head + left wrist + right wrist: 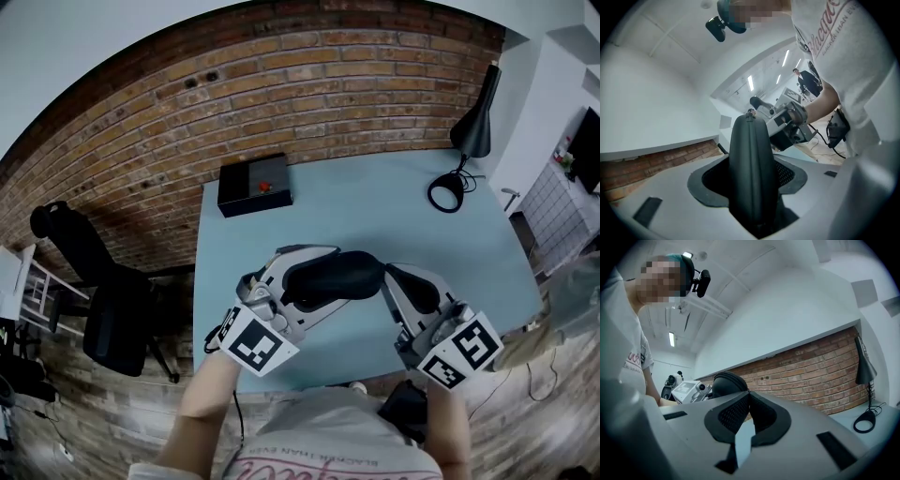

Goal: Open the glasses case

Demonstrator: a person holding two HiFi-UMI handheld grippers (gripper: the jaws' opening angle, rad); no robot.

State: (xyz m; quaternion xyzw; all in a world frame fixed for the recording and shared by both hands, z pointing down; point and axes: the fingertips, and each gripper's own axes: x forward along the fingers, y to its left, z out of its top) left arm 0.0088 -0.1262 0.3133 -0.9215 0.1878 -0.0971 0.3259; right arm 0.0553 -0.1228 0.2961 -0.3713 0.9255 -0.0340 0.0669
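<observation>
- Above the near edge of the table (375, 211), a person holds both grippers up and roughly level, with their tips pointing toward each other.
- The case (361, 270) is black and oval. It hangs in the air between the two grippers, clear of the tabletop, with its long side running left to right in the head view.
- The left gripper (328, 278) grasps the case. Its jaws stand wide apart, one dark pad presses each broad face, and the case's near end sits deep between them.
- In the left gripper view the case stands on edge with its zip seam facing the camera, and a small pull shows at its far end.
- The right gripper (748, 393) is clenched, its pads meeting at the tips. Those tips sit right at the case's far end, by the zip. Whether they pinch the pull cannot be told.
- The case's lid is closed.
- A black box (255, 186) with a red spot on top lies at the table's far left corner.
- A black lamp (474, 122) stands at the far right corner, with a ring of cable beside it.
- A brick wall (281, 84) runs behind the table.
- A dark chair (103, 300) stands on the floor to the left.
</observation>
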